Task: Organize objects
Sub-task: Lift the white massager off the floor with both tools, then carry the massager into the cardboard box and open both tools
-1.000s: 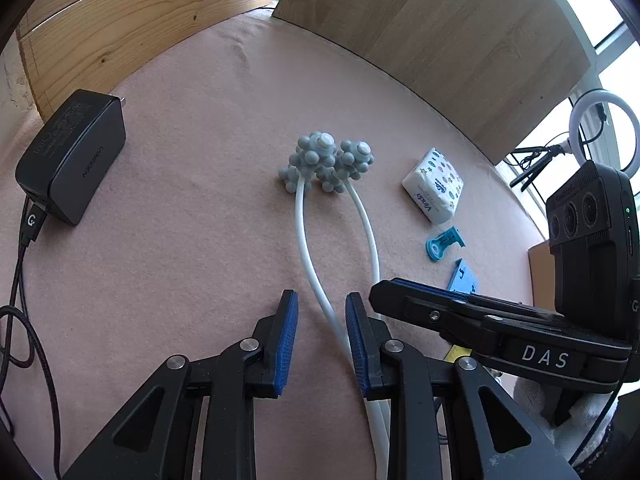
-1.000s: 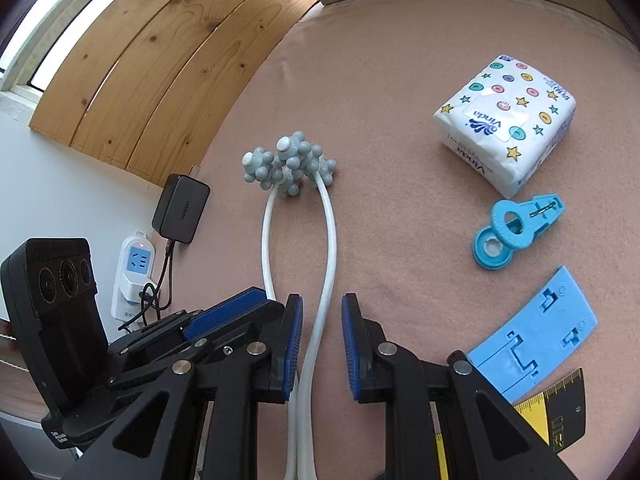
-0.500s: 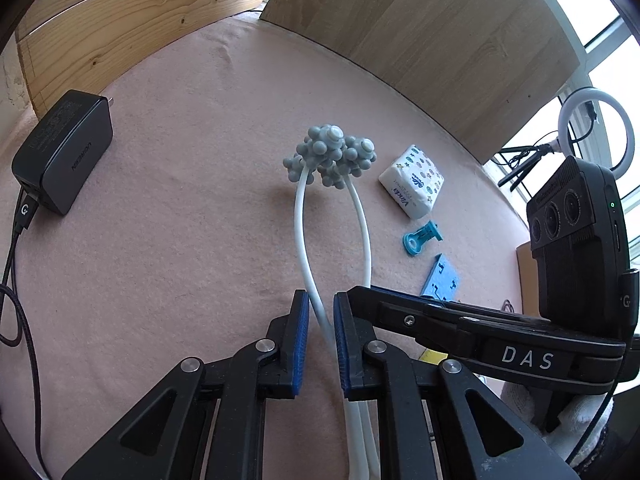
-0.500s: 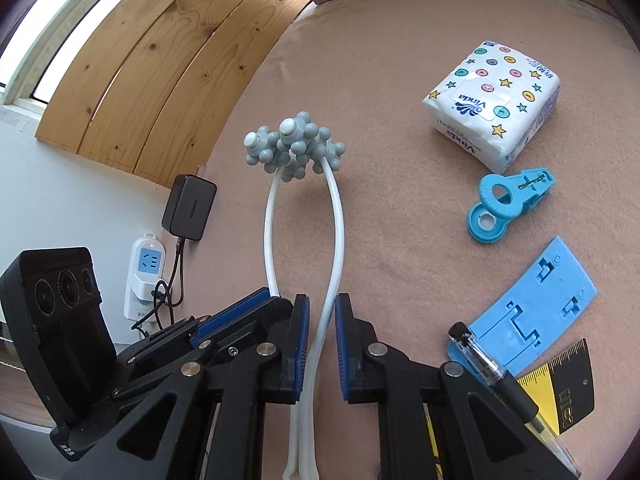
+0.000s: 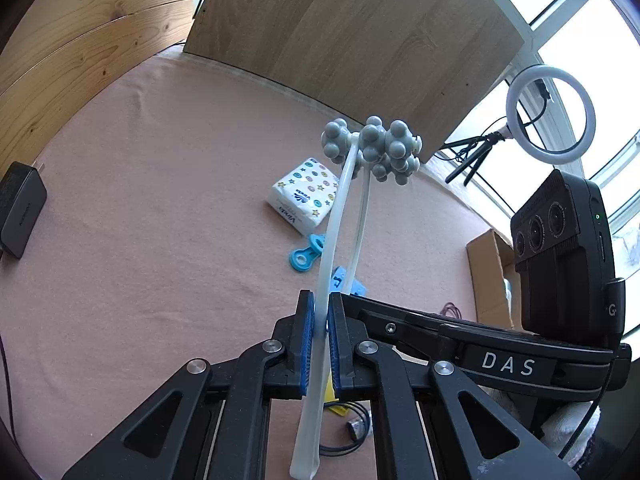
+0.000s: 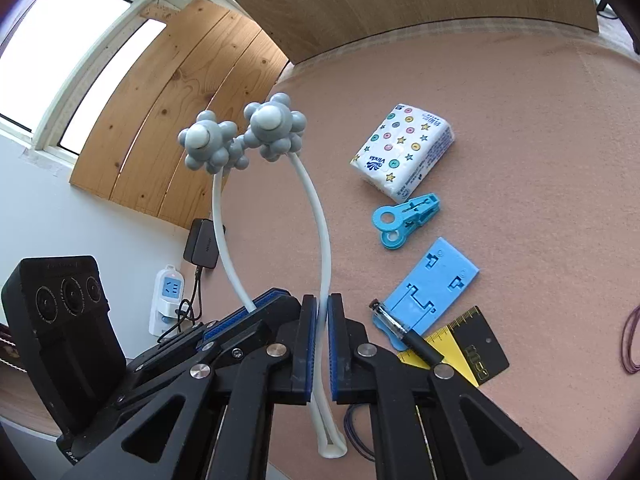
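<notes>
A white two-armed massager (image 5: pixel 334 240) with grey knobbed balls (image 5: pixel 376 148) hangs tilted above the pink tabletop. My left gripper (image 5: pixel 319 312) is shut on one arm, and my right gripper (image 6: pixel 319 312) is shut on the other arm (image 6: pixel 320 240). Its grey balls (image 6: pixel 240 140) point away from both cameras. On the cloth below lie a tissue pack (image 6: pixel 402 148), a blue clip (image 6: pixel 404 220), a blue plastic plate (image 6: pixel 432 288), a pen (image 6: pixel 408 334) and a yellow-black ruler (image 6: pixel 464 344).
A black charger (image 5: pixel 20 208) lies at the left of the table (image 5: pixel 140 200), and a white power strip (image 6: pixel 166 300) sits beyond it. Wood panels wall the back. A cardboard box (image 5: pixel 490 272) and ring light (image 5: pixel 550 114) stand right. Rubber bands (image 6: pixel 630 340) lie at the right edge.
Both grippers closed on the massager's arms and lifted it off the cloth. Its ball end now tilts up in the air, over the tissue pack and clip.
</notes>
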The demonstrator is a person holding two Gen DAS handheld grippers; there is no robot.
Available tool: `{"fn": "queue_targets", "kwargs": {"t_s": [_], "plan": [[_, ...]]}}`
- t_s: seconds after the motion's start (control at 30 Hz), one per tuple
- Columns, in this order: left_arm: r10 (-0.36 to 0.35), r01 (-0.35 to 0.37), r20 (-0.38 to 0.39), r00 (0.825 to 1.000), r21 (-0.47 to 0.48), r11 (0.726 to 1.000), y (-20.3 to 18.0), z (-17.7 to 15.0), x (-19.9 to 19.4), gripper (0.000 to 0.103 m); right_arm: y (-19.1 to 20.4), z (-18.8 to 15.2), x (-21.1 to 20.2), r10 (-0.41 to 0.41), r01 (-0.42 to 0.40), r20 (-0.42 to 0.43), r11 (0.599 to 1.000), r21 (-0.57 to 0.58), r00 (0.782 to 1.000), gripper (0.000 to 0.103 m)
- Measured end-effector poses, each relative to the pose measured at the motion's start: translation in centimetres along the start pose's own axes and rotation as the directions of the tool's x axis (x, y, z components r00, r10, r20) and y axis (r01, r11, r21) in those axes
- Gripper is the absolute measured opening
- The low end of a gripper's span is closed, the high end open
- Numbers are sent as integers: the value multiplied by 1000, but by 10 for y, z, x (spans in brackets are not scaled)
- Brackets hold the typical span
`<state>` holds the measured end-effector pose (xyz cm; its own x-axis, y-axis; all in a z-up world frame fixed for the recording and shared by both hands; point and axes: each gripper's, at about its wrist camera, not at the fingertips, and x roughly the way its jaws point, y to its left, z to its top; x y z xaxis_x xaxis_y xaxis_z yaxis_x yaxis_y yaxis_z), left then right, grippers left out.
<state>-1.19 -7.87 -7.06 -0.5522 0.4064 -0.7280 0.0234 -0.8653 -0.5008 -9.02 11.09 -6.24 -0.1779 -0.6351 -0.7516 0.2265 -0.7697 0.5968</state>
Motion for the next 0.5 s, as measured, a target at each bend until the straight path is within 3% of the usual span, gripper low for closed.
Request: {"fn": "queue_targets", "kwargs": {"t_s": [0.27, 0.5], "plan": [[-62, 61, 4, 998, 91, 994, -68, 6, 7, 4, -29, -1, -64, -3, -3, 102, 998, 57, 995, 5], [-136, 136, -15, 991, 194, 971, -144, 10, 20, 4, -64, -5, -129, -34, 9, 204, 993, 121, 978, 5]]}}
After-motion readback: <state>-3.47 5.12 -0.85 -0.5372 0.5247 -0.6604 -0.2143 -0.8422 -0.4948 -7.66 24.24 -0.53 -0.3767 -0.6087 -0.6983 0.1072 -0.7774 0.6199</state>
